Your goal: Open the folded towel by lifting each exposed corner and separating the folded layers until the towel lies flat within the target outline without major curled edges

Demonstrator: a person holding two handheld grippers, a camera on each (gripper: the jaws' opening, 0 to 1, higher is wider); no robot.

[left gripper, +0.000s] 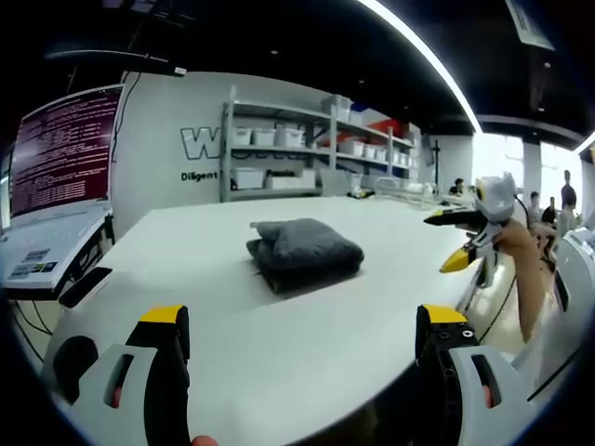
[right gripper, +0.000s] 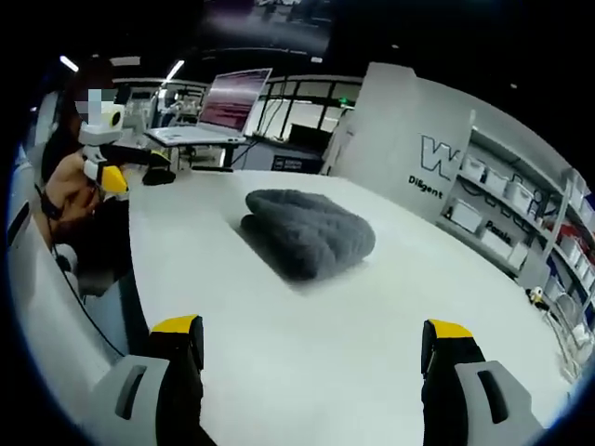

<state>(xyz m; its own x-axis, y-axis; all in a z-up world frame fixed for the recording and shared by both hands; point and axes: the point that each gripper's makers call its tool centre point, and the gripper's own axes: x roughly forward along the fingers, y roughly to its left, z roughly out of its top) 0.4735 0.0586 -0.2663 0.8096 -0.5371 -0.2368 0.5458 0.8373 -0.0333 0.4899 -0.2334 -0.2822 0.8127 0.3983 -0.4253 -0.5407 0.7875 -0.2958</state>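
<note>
A dark grey towel (left gripper: 305, 253), folded into a thick bundle, lies on the white table (left gripper: 186, 251). My left gripper (left gripper: 305, 321) is open; its yellow-tipped jaws stand wide apart over the near table edge, well short of the towel. My right gripper (left gripper: 452, 240), held by a hand, hovers at the table's right edge, beside the towel and apart from it. In the right gripper view the towel (right gripper: 311, 232) sits ahead of the open right gripper (right gripper: 312, 327), nothing between its jaws. The left gripper (right gripper: 107, 163) shows at the far left, off the table's edge (right gripper: 139, 279).
An open laptop (left gripper: 60, 158) with a lit screen stands at the table's left end, also seen as the laptop (right gripper: 218, 111). A black object (left gripper: 84, 286) lies near it. Shelves with white bins (left gripper: 297, 149) line the back wall. People sit far right.
</note>
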